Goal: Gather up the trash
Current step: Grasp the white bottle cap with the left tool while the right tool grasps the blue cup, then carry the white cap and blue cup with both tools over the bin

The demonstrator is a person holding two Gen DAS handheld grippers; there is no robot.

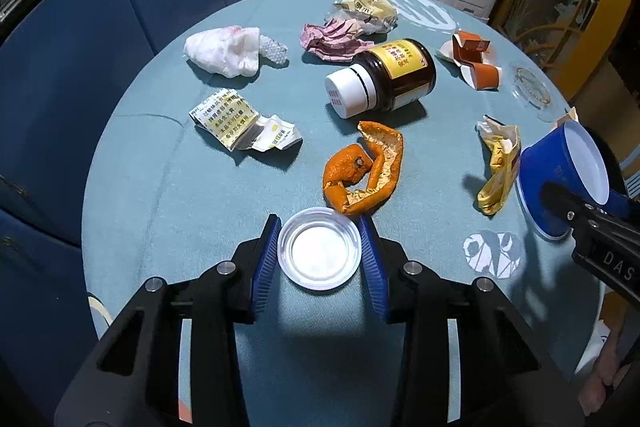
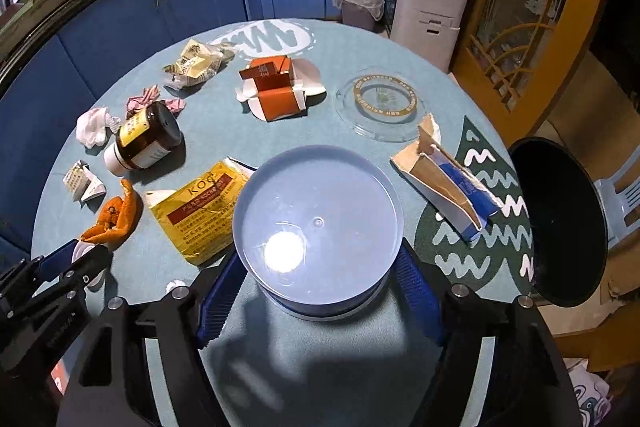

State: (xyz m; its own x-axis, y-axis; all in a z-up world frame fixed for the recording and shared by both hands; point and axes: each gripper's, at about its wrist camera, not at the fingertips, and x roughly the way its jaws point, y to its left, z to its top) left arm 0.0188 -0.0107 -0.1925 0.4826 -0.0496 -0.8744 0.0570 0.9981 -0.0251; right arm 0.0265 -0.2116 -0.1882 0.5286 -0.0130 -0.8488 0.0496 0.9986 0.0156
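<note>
The left gripper (image 1: pixel 320 251) was clamped on a small lid (image 1: pixel 319 254), the right gripper (image 2: pixel 318 291) on a blue cup (image 2: pixel 318 227); both needed lifting level toward the bin (image 2: pixel 560 223).

On my right gripper's arm (image 1: pixel 608 263), at the right edge of the left view, I read "DAS". The yellow packet (image 2: pixel 200 211), left of centre, reads "KOO"; its smaller print is illegible.

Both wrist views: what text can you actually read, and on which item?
"KOO": yellow packet, printed upside down; the last letter is uncertain.
"DAS": right gripper's arm, cut off by the frame edge.
Brown jar label: characters too blurred.
Folded leaflet: printed characters too small to read reliably.
Orange carton: mark unreadable.
</note>
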